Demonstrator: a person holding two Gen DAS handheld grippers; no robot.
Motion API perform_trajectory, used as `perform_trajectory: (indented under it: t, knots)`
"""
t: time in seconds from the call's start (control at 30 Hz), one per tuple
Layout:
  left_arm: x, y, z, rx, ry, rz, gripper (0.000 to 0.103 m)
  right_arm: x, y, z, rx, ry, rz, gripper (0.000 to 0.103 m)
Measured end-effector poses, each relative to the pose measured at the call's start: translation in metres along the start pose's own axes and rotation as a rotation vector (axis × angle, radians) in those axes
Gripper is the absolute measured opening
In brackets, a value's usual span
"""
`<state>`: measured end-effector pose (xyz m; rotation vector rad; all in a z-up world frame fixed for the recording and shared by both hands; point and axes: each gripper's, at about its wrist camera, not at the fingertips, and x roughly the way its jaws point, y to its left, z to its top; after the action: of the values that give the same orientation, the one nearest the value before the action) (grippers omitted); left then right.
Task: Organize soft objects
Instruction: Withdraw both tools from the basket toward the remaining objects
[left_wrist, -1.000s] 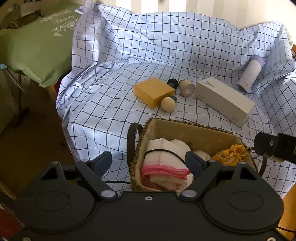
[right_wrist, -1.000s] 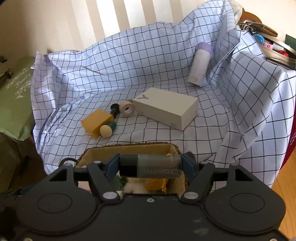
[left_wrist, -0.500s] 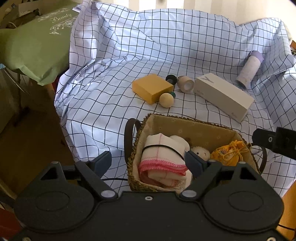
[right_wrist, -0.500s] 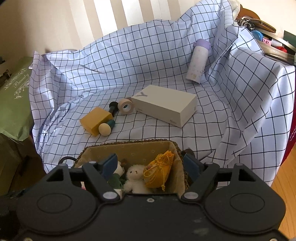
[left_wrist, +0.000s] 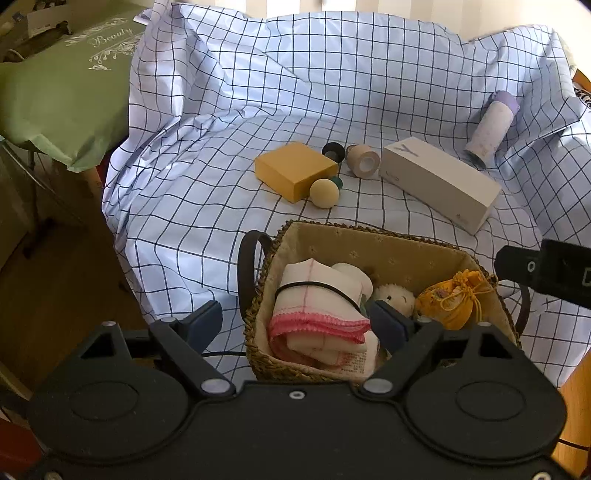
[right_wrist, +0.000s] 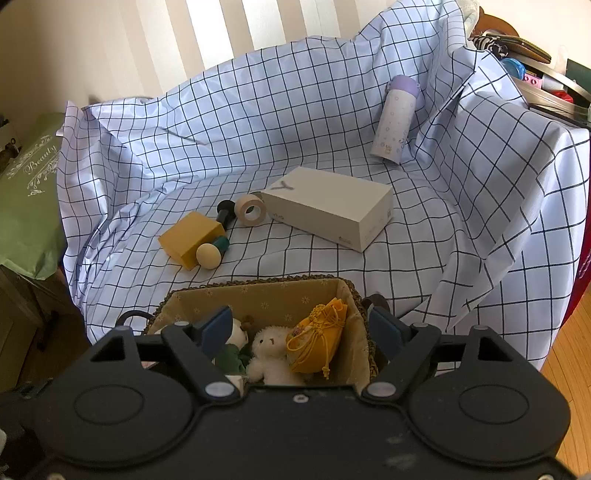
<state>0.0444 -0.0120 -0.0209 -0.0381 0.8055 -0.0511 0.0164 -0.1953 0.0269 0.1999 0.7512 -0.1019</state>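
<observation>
Right gripper (right_wrist: 299, 332): hovering over the right half of the basket, pointing down and forward; its jaws have just been opening and are now standing wide with nothing between them.
Left gripper (left_wrist: 295, 325): hanging over the basket's left end, jaws wide and gripping nothing; one finger is outside the left rim, the other is inside beside the folded cloth.
Basket (right_wrist: 258, 291): sitting directly under both grippers on the checked sheet (right_wrist: 424, 240), long axis running left to right across both views.
Soft things already inside: folded cloth (left_wrist: 317, 295) at the left end, white plush toy (right_wrist: 271, 354) in the middle, yellow drawstring pouch (right_wrist: 317, 339) at the right end.
Things on the sheet beyond the far rim: yellow block (right_wrist: 192, 236) and cream ball (right_wrist: 208, 254) ahead and to the left, tape roll (right_wrist: 250, 210) and white box (right_wrist: 328, 206) straight ahead, bottle (right_wrist: 395, 118) farthest back and right.
Deciding relation: the block is lying with its long axis slanting away to the right, ahead-left of both grippers.
Nearer hand: judged the left, if the block proves soft.
</observation>
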Motion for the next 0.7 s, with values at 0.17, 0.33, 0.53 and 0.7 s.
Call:
perform_trajectory:
  t: [0.17,0.33,0.53,0.7]
  knots:
    - [0.0008,-0.0023,-0.0004,0.010,0.003,-0.003,0.084,0.0009,0.0008,-0.0002,-0.001,0.001,-0.002,0.082]
    - [0.0017,-0.0041,-0.0001,0.018,0.007,-0.005,0.084,0.0009,0.0011,-0.0003,0.001,0.001,-0.002,0.082]
    - [0.0016,-0.0038,-0.0002,0.019,0.008,-0.007,0.084,0.0010,0.0006,0.0000,0.000,0.001,-0.001,0.083]
    - [0.0028,-0.0047,0.0015,0.024,0.009,-0.008,0.084,0.0029,0.0015,0.0005,-0.004,0.002,-0.001,0.084]
